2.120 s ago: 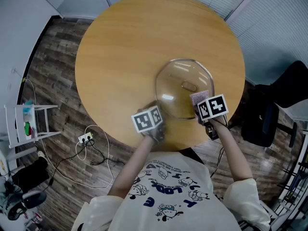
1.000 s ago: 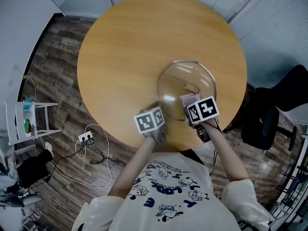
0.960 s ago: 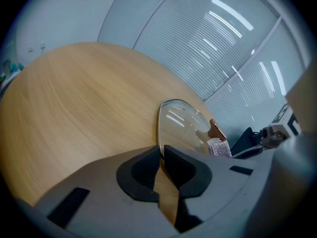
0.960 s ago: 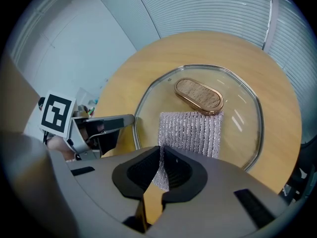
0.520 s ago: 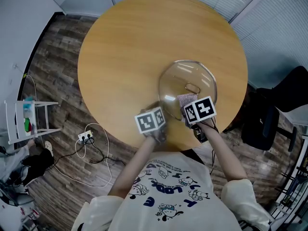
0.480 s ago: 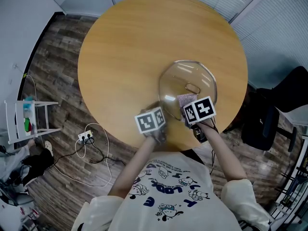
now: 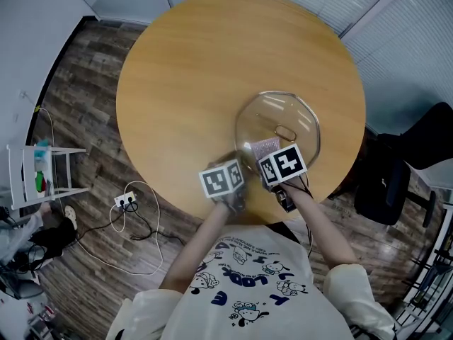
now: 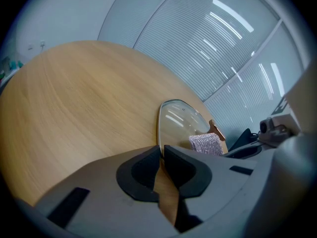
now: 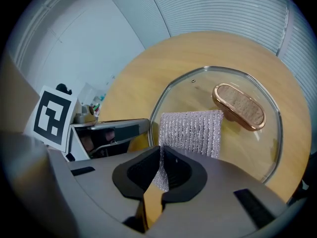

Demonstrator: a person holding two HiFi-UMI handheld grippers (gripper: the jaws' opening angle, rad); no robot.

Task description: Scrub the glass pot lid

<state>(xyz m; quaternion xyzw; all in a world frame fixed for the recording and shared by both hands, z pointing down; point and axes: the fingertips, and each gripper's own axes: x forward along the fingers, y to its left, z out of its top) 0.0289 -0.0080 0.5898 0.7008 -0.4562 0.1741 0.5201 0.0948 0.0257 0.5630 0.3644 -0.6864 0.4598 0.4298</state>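
Left gripper (image 8: 162, 150) clamped on the glass pot lid (image 8: 179, 123) rim; right gripper (image 9: 162, 151) pinching the scrub pad (image 9: 193, 130).
Head view: marker cubes cover both sets of jaws, and the lid's near edge is hidden under the right gripper. Right gripper view: pad's lower end is lost between the closed jaws, the rest lies flat on the glass just ahead, with the lid handle (image 9: 238, 105) beyond it to the right. The lid sits on the round table (image 8: 74, 98), and the left gripper's body blocks its near-left side. Far off the table: a dark chair (image 7: 396, 176) and a power strip (image 7: 127, 202) on the floor, small and unclear.
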